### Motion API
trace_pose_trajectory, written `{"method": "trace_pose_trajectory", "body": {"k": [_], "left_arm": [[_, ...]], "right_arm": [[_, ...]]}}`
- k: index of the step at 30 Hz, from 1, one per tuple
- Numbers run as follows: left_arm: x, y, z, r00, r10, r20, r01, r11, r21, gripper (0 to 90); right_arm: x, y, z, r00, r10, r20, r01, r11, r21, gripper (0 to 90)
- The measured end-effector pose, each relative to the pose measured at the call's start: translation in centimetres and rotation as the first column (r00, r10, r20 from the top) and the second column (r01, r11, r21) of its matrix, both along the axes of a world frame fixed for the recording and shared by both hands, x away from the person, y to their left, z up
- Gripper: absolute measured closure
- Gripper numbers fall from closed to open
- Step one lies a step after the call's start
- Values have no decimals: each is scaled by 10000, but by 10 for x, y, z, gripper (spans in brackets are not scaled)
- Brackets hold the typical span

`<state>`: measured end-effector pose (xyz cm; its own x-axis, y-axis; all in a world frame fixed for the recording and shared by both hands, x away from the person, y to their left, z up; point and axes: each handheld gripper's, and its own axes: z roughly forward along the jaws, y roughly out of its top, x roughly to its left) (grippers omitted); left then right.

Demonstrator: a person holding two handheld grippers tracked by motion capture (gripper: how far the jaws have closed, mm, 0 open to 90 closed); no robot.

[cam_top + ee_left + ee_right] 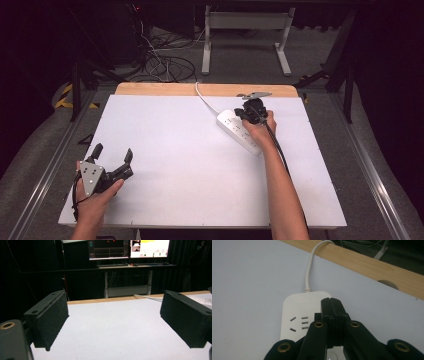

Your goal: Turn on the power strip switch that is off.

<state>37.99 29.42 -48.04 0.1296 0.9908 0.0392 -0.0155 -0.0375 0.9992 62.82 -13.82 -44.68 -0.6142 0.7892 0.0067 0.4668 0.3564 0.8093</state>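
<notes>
A white power strip [239,131] lies at the back right of the white table top [190,170], and its white cable [205,100] runs off over the far wooden edge. My right gripper [248,111] hangs over the strip's far end, held from behind by a hand. In the right gripper view the power strip [297,315] shows its sockets, and my right gripper [331,305] has its black jaws pressed together with nothing seen between them. My left gripper [113,151] rests open near the front left corner. In its own view my left gripper [113,322] holds nothing.
A wooden strip [165,89] borders the far side of the table. Behind it stand a white desk frame [245,35] and tangled cables [160,62] on the floor. Monitors [127,248] glow on a desk beyond the table. Metal rails [370,170] run along both sides.
</notes>
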Motion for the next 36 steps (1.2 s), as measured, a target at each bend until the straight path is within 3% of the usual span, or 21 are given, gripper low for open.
{"method": "trace_pose_trajectory", "body": {"k": [6, 17, 29, 36], "left_arm": [[0, -1, 0, 10000, 9, 2, -9, 10000, 56, 87], [0, -1, 0, 10000, 6, -11, -6, 9999, 132, 87], [0, -1, 0, 10000, 33, -15, -32, 9999, 120, 87], [-1, -1, 0, 10000, 17, -22, -16, 9999, 133, 87]], "right_arm": [[-4, -2, 6, 9996, 81, 253, -82, 9999, 66, 900], [-19, -9, 20, 9959, 282, 860, -355, 9957, 855, 900], [-43, -32, 32, 9882, 352, 1488, -625, 9811, 1831, 893], [-56, -46, 38, 9831, 478, 1765, -836, 9760, 2011, 888]]}}
